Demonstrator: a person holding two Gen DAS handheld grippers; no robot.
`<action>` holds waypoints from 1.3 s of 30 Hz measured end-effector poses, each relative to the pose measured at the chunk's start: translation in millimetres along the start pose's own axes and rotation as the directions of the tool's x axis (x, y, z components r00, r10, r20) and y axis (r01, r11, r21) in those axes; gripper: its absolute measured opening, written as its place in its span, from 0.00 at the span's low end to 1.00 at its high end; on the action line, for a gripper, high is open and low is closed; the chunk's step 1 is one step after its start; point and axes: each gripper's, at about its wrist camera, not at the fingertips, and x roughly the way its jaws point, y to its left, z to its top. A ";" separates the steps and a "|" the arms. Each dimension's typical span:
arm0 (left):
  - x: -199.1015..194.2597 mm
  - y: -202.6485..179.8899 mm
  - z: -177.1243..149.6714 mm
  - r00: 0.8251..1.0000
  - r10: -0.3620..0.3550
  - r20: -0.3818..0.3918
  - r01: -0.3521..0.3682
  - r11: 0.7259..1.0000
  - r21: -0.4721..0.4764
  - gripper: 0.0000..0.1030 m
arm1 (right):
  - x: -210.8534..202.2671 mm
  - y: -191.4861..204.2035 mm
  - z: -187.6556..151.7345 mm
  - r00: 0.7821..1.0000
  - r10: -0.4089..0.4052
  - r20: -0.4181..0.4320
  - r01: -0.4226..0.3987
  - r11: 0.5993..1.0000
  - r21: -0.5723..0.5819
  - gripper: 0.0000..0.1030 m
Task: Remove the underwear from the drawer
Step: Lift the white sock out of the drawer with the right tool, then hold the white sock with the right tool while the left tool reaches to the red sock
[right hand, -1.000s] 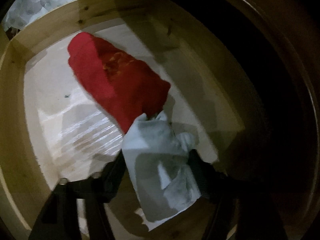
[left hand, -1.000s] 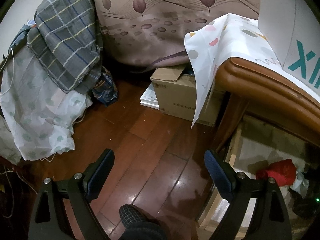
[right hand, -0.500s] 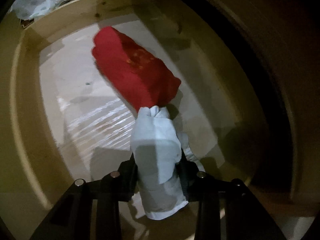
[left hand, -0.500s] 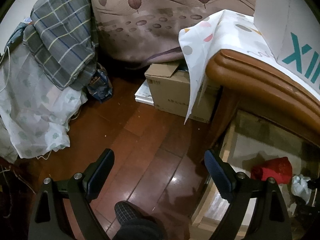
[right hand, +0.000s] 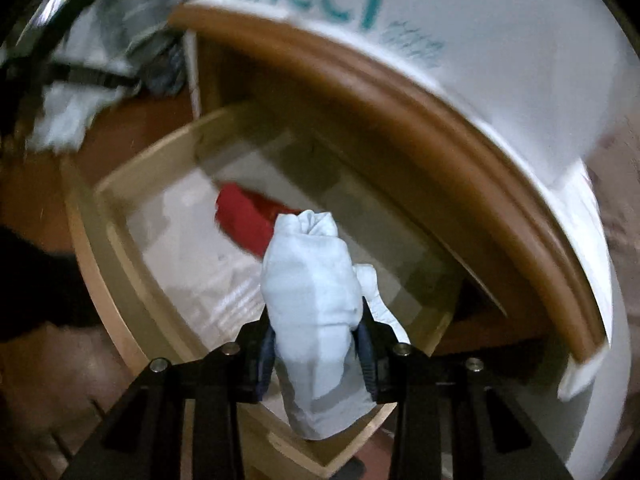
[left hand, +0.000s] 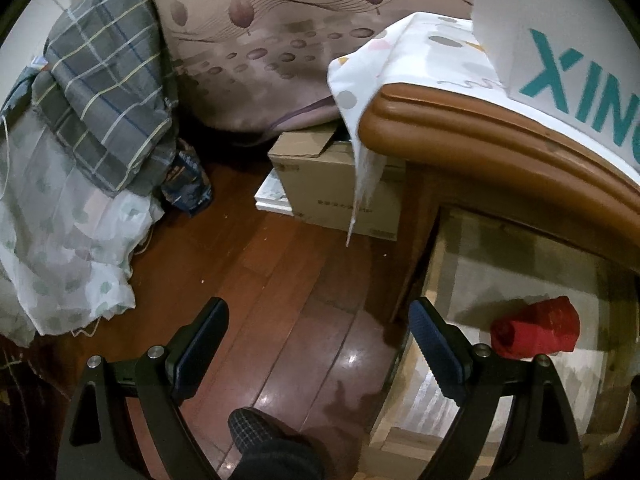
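Edges and room: bare wooden floor (left hand: 256,288) lies beside the drawer (right hand: 120,292); the nightstand's rounded top edge (right hand: 400,92) overhangs the drawer's back.
Drawer contents: a rolled red garment (right hand: 244,216) lies on the pale liner.
Underwear: white bundle (right hand: 312,300), raised above the drawer.
Right gripper (right hand: 316,356): jaws have just been closing; pads squeeze the white bundle.
Left gripper (left hand: 316,344): spread wide, empty, over the floor.
Writing: teal "XIN" on a white box (left hand: 560,40); cardboard box (left hand: 320,184) print unreadable.
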 end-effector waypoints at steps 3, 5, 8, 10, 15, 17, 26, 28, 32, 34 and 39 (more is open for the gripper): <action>-1.1 -8.0 0.2 1.000 -0.013 0.009 0.012 1.000 0.023 0.87 | -6.0 -8.8 -4.0 0.999 0.002 0.048 -0.009 0.990 0.142 0.34; -2.6 -14.4 -1.3 1.000 -0.020 0.019 0.019 0.998 0.052 0.87 | -3.4 -15.5 -9.3 0.996 -0.021 0.081 0.003 0.976 0.218 0.34; -4.6 -28.2 -5.6 0.999 -0.024 0.037 0.019 0.992 0.122 0.89 | -0.3 -17.5 -18.6 0.991 -0.072 0.115 0.032 0.948 0.317 0.34; -5.9 -35.4 -8.7 0.998 -0.042 0.045 0.035 0.987 0.158 0.91 | 4.9 -20.4 -19.8 0.986 -0.109 0.127 0.058 0.935 0.351 0.34; -5.3 -48.9 -15.7 0.995 -0.098 0.030 0.090 0.975 0.205 0.92 | -5.2 -38.3 -20.2 0.967 -0.192 0.165 0.104 0.895 0.434 0.34; -6.2 -54.1 -18.6 0.992 -0.121 0.025 0.113 0.970 0.216 0.93 | -7.6 -47.2 -23.6 0.962 -0.219 0.161 0.119 0.872 0.476 0.34; -22.8 -98.9 -42.6 0.980 -0.185 0.075 0.131 0.879 0.458 0.95 | -26.2 -90.9 -44.5 0.948 -0.296 0.117 0.152 0.745 0.649 0.34; -25.0 -109.9 -47.8 0.978 -0.202 0.058 0.147 0.854 0.499 0.95 | -29.1 -95.6 -47.9 0.947 -0.301 0.114 0.153 0.732 0.664 0.34; -31.8 -129.4 -52.0 0.970 -0.237 0.060 0.159 0.798 0.582 0.95 | -37.1 -103.9 -53.8 0.940 -0.320 0.120 0.156 0.713 0.684 0.34; -32.9 -137.8 -50.5 0.969 -0.240 0.062 0.153 0.774 0.614 0.95 | -41.7 -109.9 -57.5 0.936 -0.330 0.123 0.154 0.696 0.701 0.34; -26.0 -154.7 -43.1 0.971 -0.235 0.041 0.147 0.726 0.672 0.96 | -56.1 -127.9 -65.4 0.915 -0.381 0.130 0.164 0.647 0.745 0.34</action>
